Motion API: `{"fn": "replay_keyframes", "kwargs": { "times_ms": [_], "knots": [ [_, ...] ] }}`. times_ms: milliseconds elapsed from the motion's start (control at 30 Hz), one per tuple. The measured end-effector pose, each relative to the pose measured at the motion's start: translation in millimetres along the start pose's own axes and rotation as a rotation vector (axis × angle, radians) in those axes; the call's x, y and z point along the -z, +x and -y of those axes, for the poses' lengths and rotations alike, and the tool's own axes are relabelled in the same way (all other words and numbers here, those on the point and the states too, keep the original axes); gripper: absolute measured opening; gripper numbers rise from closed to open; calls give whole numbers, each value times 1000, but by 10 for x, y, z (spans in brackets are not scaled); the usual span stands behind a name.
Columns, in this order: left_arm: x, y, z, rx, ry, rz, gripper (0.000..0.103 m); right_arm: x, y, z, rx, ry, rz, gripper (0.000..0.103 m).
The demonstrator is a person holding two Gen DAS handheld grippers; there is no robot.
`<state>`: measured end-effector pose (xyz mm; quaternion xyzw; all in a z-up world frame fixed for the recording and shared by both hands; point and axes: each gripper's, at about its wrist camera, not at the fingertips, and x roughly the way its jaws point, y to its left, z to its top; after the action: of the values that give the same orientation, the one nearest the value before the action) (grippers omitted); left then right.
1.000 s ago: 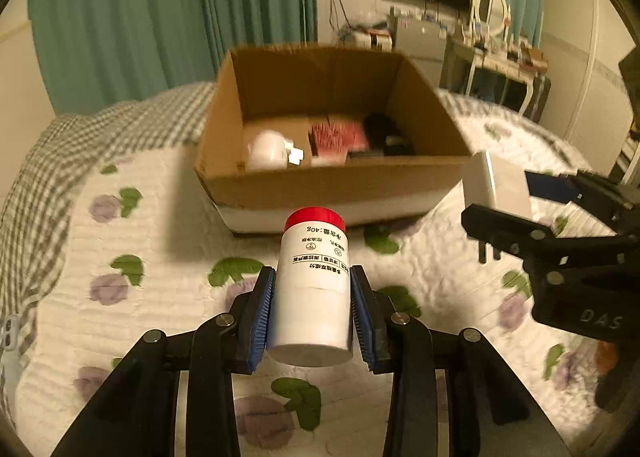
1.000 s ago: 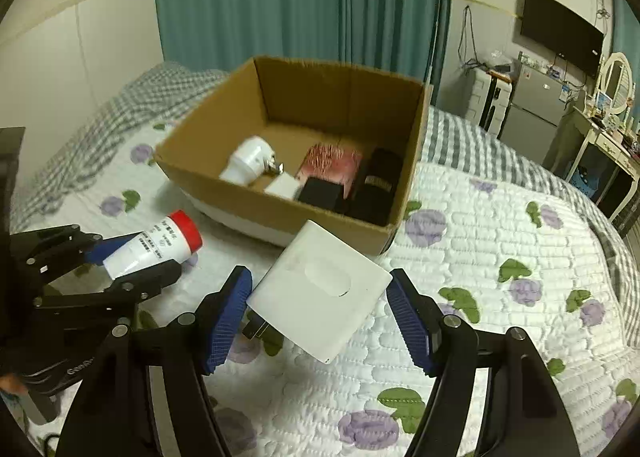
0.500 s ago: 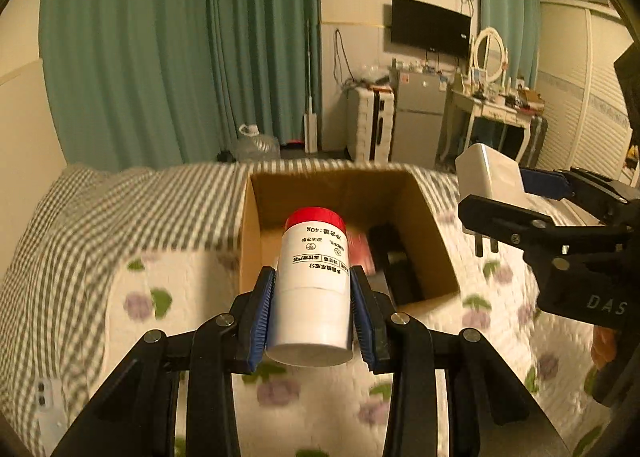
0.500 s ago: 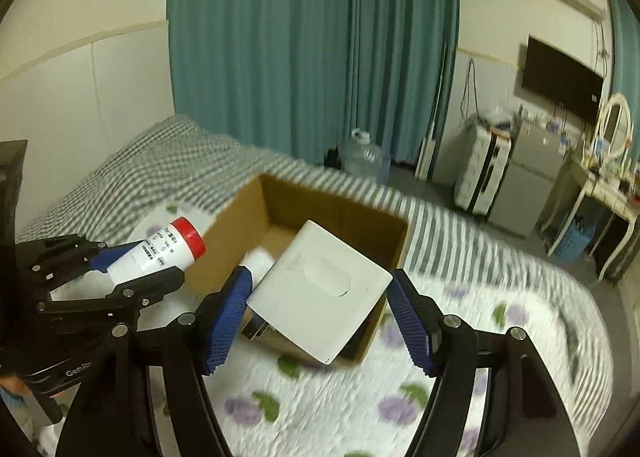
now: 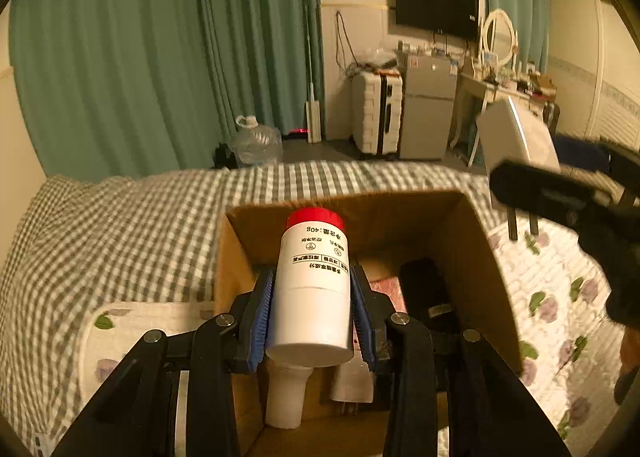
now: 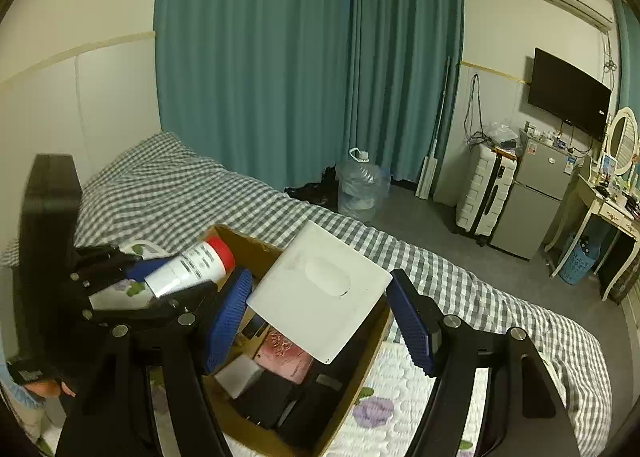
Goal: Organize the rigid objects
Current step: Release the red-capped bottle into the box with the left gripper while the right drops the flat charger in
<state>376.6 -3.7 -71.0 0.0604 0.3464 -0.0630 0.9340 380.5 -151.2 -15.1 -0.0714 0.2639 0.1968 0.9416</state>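
My left gripper (image 5: 312, 309) is shut on a white bottle with a red cap (image 5: 314, 281) and holds it above the open cardboard box (image 5: 488, 257). The bottle also shows in the right wrist view (image 6: 192, 267). My right gripper (image 6: 320, 321) is shut on a flat white square charger (image 6: 320, 289) and holds it over the box (image 6: 360, 389). The charger and its prongs also show in the left wrist view (image 5: 516, 137), at the right of the box.
Inside the box lie a white plug adapter (image 5: 352, 381), a white cylinder (image 5: 286, 397), a reddish item (image 6: 286, 357) and black items (image 5: 424, 289). The box rests on a bed with a checked sheet (image 5: 120, 225) and a floral quilt (image 5: 560, 297).
Both grippers have risen and moved forward from in front of the box to above it, each still holding its object. The box now lies directly under them.
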Motion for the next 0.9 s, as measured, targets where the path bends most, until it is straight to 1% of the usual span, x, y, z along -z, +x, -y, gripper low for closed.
{"fn": "replay_keyframes", "kwargs": {
  "times_ms": [67,200,300,333,400,533,633,767,800,833,900],
  "knots": [
    [-18,118,21,-2,8,-27,37,18,122,5,1,-2,-12,70],
    [-51,292,83,-15,37,-53,37,50,332,-9,-6,11,-27,70],
    [-41,393,75,-25,25,-68,37,77,433,-17,-14,18,-30,70],
    [-35,414,63,-27,15,-73,40,90,443,-16,-16,19,-30,70],
    [3,445,53,-24,12,-84,40,125,474,-21,-17,14,-36,70],
    [3,416,48,-39,14,-67,46,189,524,-5,-14,15,-56,70],
    [9,411,9,-53,3,-73,47,209,515,27,-10,21,-59,70],
    [45,374,-71,-49,-31,-77,48,200,513,52,-7,28,-60,70],
    [42,347,-89,-46,-37,-73,50,194,525,52,-5,28,-62,70],
    [43,333,-113,-48,-37,-67,56,196,539,46,-5,28,-66,70],
    [21,272,-106,-46,-33,-49,57,194,591,46,-7,29,-81,70]
  ]
}}
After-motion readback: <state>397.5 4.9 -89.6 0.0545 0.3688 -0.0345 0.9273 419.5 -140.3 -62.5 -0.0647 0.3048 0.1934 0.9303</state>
